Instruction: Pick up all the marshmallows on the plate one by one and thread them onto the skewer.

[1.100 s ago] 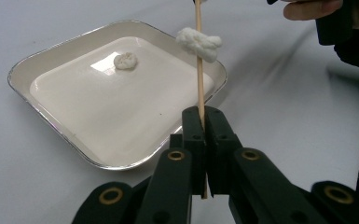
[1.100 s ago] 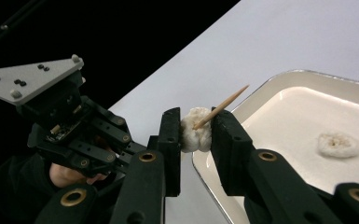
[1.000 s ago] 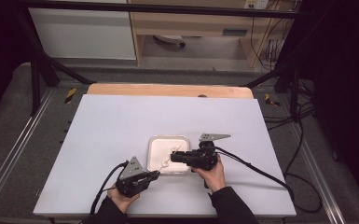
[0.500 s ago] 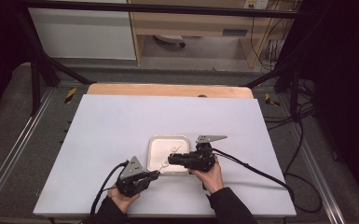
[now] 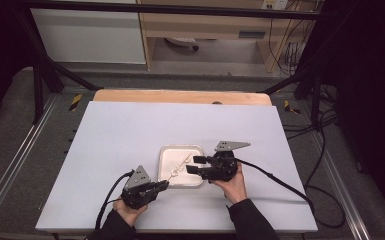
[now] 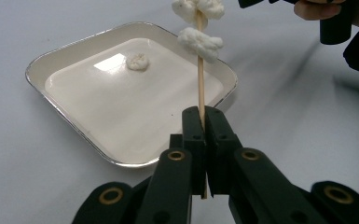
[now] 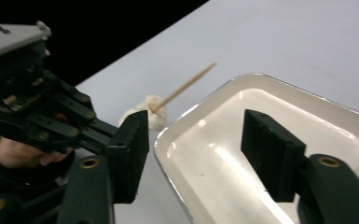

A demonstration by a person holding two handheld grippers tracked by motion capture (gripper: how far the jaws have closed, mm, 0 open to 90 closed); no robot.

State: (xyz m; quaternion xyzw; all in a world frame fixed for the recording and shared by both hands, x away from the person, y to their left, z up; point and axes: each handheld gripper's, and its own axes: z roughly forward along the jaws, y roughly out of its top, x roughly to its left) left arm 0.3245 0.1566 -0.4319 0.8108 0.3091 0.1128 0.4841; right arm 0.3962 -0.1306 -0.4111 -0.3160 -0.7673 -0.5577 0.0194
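Wooden and thin, the skewer stands clamped between my left gripper's fingers, which are pressed tight on its lower end, and it rises up and away from them over the near corner of the white tray. Two puffy white pieces, marshmallows by the look of them, are threaded on the stick above the fingers, and one more loose piece lies in the tray beyond them. From my right gripper view the skewer's bare tip pokes out past a threaded piece, just beyond my left-hand finger and beside the tray rim. My right gripper has its fingers spread wide with nothing between them, hovering over the tray's right edge. Compared with a second ago that gripper has come down and in toward me, from the tray's far right corner to a spot level with the skewer, while my left gripper has barely shifted. I read that as the last piece having gone onto the stick and the right hand now being free, so my next job is likely the loose piece in the tray. The light grey worktop around the tray is otherwise bare.
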